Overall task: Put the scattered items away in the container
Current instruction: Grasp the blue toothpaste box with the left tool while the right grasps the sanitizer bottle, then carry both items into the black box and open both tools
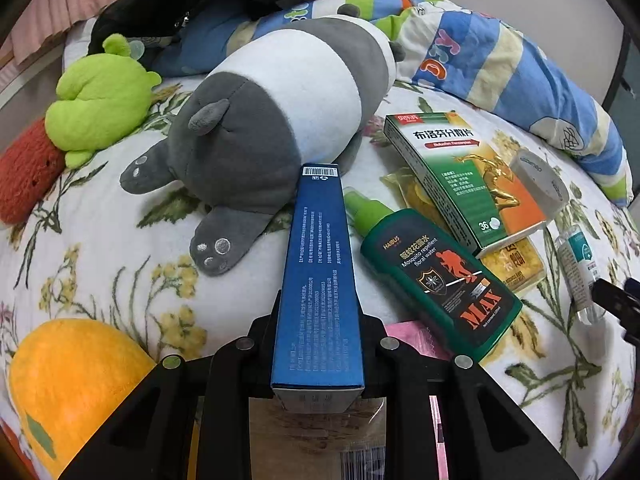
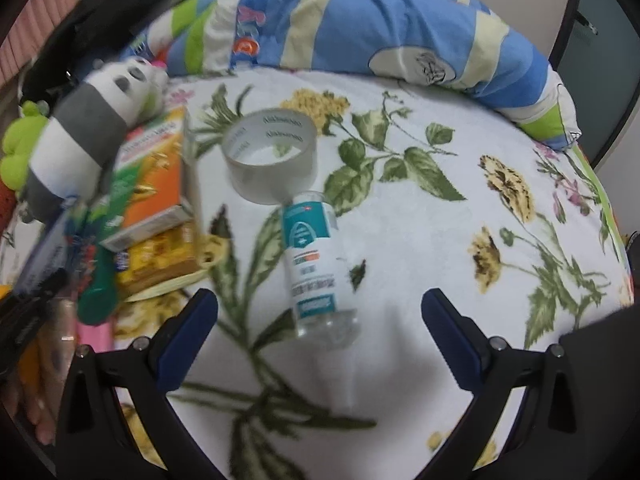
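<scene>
My left gripper (image 1: 319,312) is shut on a long blue box (image 1: 318,272) and holds it above the floral blanket. To its right lie a green mosquito repellent bottle (image 1: 436,280), a green and orange medicine box (image 1: 460,176) and a yellow packet (image 1: 512,264). My right gripper (image 2: 320,308) is open, with its fingers on either side of a small clear bottle with a teal label (image 2: 310,264) that lies on the blanket. A clear tape roll (image 2: 270,156) lies just beyond the bottle. No container shows in either view.
A grey and white plush (image 1: 272,120), a green plush (image 1: 96,100) and a red plush (image 1: 24,176) lie at the left. An orange plush (image 1: 72,384) sits near my left gripper. A striped blue quilt (image 2: 380,28) bounds the far side. A pink item (image 1: 416,336) lies under the green bottle.
</scene>
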